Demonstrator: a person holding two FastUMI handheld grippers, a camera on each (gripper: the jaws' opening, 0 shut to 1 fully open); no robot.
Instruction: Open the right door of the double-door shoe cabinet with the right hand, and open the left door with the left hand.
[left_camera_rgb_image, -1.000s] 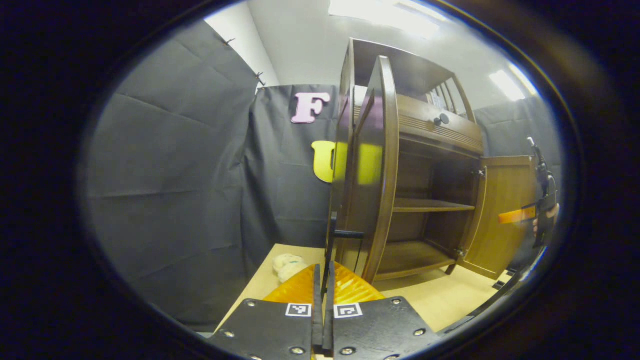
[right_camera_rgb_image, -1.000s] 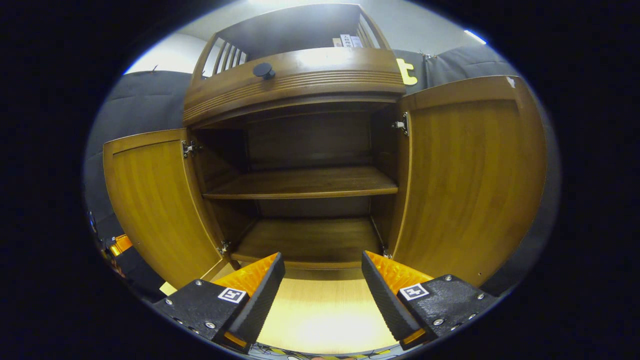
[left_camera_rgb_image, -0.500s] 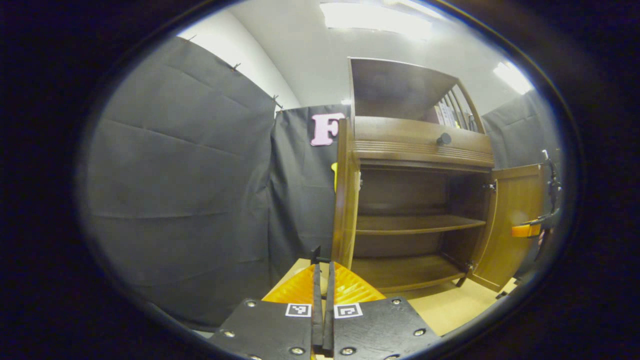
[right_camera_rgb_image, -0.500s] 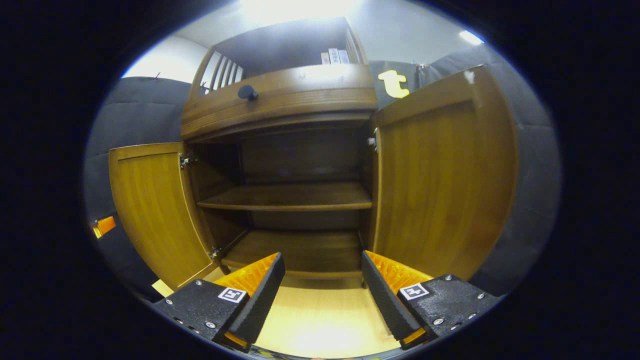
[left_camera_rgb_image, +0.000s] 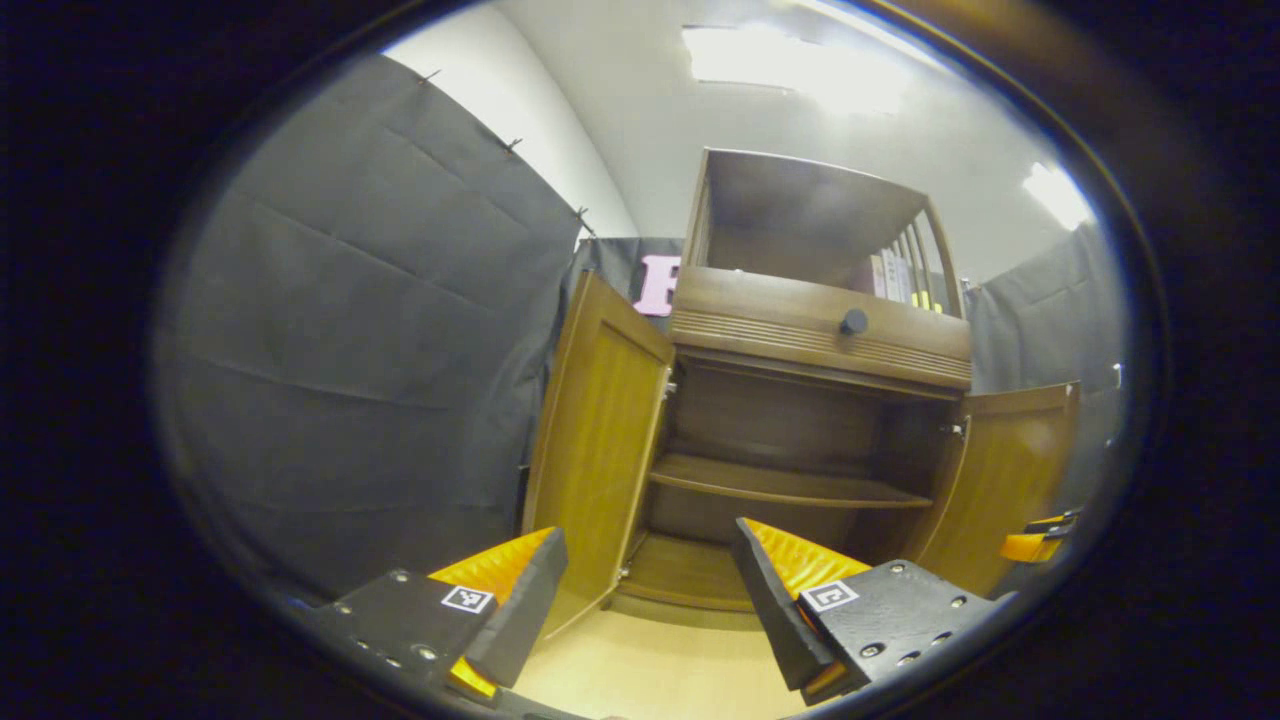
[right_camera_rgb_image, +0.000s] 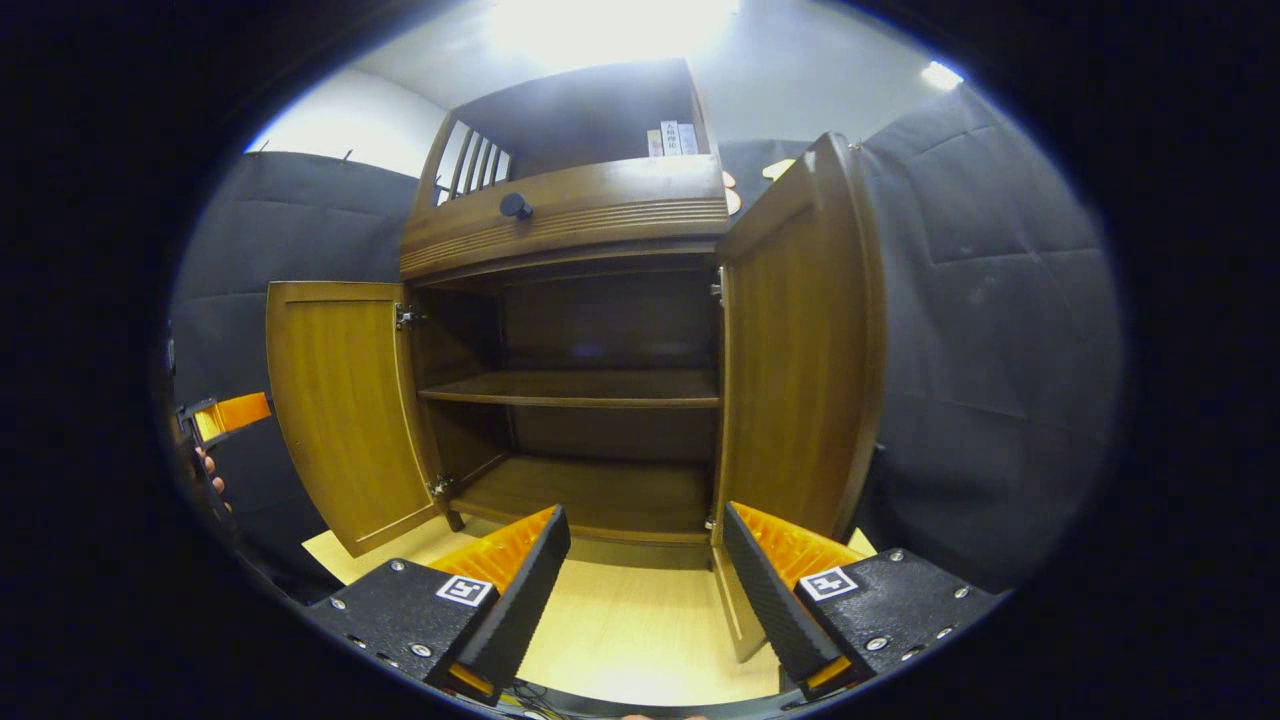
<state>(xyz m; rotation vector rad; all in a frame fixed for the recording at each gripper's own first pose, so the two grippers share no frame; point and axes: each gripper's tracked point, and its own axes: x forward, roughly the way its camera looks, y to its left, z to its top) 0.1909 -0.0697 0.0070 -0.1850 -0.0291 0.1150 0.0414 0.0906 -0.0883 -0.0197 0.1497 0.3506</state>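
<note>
Pale wood floor (right_camera_rgb_image: 640, 640) lies bare between the right gripper (right_camera_rgb_image: 645, 570) fingers in the right gripper view; jaws spread wide, nothing held, no contact with anything. Same for the left gripper (left_camera_rgb_image: 650, 590) in the left gripper view: fingers well apart, nothing between them but floor (left_camera_rgb_image: 650, 670) and the cabinet's bottom edge. Shoe cabinet (right_camera_rgb_image: 570, 225) stands just ahead of both, upright, both doors swung out. In the right gripper view the right door (right_camera_rgb_image: 790, 350) stands almost edge-on just beyond the right-hand finger, its lower corner close above that fingertip, apart from it as far as I can tell. Left door (right_camera_rgb_image: 345, 410) is swung wide on the far side, inner face toward the camera, with the other gripper and a bit of the hand holding it just outside its free edge. In the left gripper view the left door (left_camera_rgb_image: 595, 440) sits just behind the left-hand finger, not touching; the right door (left_camera_rgb_image: 1005, 480) is open farther off, the other gripper's tip near its outer edge. Interior is open: middle shelf (right_camera_rgb_image: 575, 388) and bottom board (right_camera_rgb_image: 590, 495), nothing on either. Drawer front with a dark round knob (right_camera_rgb_image: 515, 206) sits above the opening. Black cloth wall (right_camera_rgb_image: 1000, 330) hangs close behind each open door, so little room beyond them.
</note>
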